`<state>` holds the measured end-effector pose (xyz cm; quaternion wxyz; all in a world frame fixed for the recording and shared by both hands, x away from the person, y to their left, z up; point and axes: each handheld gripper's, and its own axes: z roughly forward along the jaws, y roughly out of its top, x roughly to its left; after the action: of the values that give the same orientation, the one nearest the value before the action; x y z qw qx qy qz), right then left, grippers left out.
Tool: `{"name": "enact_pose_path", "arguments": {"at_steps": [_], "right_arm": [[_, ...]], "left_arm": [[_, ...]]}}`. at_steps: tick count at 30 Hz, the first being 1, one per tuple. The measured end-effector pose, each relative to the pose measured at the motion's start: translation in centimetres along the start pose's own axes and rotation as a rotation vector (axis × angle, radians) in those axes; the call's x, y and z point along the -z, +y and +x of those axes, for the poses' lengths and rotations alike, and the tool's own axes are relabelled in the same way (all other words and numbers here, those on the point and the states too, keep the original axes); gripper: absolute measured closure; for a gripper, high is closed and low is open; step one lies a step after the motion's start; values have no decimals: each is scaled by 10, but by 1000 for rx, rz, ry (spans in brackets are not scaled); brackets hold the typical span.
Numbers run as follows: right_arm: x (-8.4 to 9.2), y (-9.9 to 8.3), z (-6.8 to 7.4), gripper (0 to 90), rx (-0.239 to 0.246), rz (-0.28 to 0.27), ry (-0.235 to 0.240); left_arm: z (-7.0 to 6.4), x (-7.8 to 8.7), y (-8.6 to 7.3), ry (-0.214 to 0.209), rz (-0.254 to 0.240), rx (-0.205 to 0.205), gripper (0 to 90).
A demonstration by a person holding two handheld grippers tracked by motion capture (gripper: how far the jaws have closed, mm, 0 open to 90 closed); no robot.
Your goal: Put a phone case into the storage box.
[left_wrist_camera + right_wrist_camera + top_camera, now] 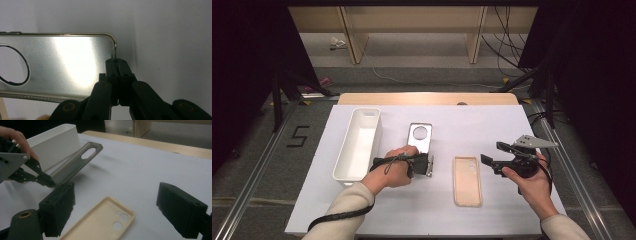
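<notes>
Black jaws pinching glossy silver phone case [62, 67], rounded corners

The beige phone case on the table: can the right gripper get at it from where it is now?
Probably yes. The right gripper is open and holds nothing, and the beige phone case lies flat and uncovered just beside it. The left gripper, shut on the silver phone case, is off to the side, so nothing blocks the way.
</notes>
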<state>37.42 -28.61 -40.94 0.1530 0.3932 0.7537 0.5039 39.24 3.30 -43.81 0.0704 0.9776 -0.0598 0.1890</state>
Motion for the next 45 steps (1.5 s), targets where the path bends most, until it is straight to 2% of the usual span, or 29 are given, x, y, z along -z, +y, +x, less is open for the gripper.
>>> {"name": "enact_pose_path", "arguments": {"at_steps": [12, 19, 25, 26, 27, 29, 30, 35, 36, 41, 43, 44, 45], "right_arm": [[-32, 13, 18, 162, 7, 8, 56], [-46, 18, 25, 162, 9, 17, 77], [-59, 21, 29, 163, -13, 16, 91], [-61, 22, 29, 163, -14, 17, 94], [-63, 23, 30, 163, -13, 18, 96], [-68, 25, 31, 164, -21, 18, 101], [-71, 26, 32, 165, -25, 19, 104], [-87, 30, 34, 171, -50, 29, 120], [-90, 31, 35, 177, -57, 35, 123], [-102, 33, 36, 209, -91, 51, 146], [-106, 33, 36, 229, -105, 57, 157], [-107, 33, 36, 244, -109, 63, 160], [-109, 33, 36, 260, -116, 69, 164]], "left_arm": [[-28, 13, -1, 63, -48, -10, 889], [-38, 19, 6, 70, -61, -29, 889], [-44, 24, 11, 79, -75, -28, 889], [-44, 26, 12, 92, -74, -46, 889], [-45, 26, 12, 84, -76, -34, 889], [-46, 28, 15, 91, -79, -51, 889], [-48, 29, 15, 84, -83, -40, 889], [-50, 35, 23, 107, -92, -83, 889], [-51, 36, 24, 104, -96, -71, 889], [-53, 39, 29, 120, -104, -102, 890], [-55, 39, 30, 113, -109, -92, 890], [-55, 39, 32, 120, -110, -108, 890], [-56, 39, 32, 120, -119, -99, 890]]}}
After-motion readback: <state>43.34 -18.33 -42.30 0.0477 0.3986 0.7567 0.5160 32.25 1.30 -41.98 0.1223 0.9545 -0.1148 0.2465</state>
